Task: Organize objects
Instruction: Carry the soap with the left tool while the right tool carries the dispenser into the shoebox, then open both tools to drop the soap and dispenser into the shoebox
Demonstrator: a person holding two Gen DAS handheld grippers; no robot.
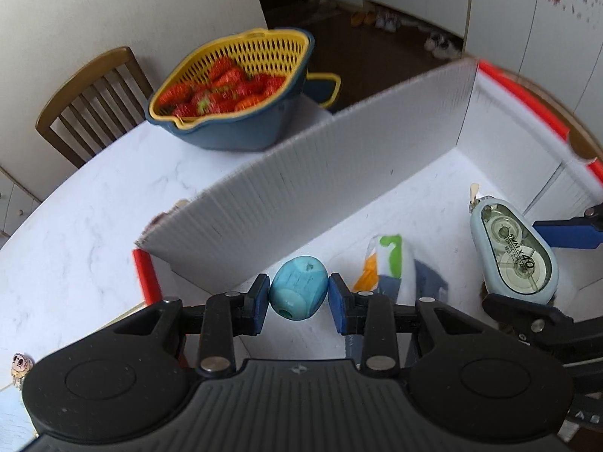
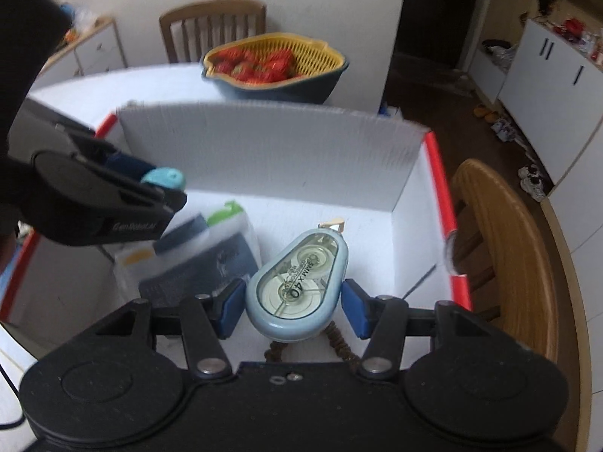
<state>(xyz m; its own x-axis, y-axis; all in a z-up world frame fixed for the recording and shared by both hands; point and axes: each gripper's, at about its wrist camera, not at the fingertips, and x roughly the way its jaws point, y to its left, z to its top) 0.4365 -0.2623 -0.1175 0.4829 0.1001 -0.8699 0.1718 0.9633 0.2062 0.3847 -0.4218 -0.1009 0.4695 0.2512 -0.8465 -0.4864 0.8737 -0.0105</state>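
A lived-in home, the dining corner: a marble-look worktop (image 1: 75,226) with wooden chairs (image 1: 90,101) drawn up to it, a colander of strawberries (image 1: 226,83) on it, white cupboards (image 2: 554,86) beyond, and shoes (image 1: 441,43) scattered on the dark floor beyond the worktop.

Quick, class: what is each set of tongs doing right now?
Left tongs: closed on the blue egg-shaped sharpener.
Right tongs: holding the correction tape.

— What's showing between the left gripper (image 1: 298,293)'s blue pads?
— A turquoise egg-shaped sharpener (image 1: 298,287), mottled darker.
— And in the right gripper (image 2: 292,303)?
— A pale blue correction tape (image 2: 297,286), clear-windowed, black lettering showing.
— Beyond them?
— White ribbed box (image 1: 320,196) edged in red; yellow colander (image 1: 233,75) glowing with red strawberries (image 1: 222,90), sitting in navy.
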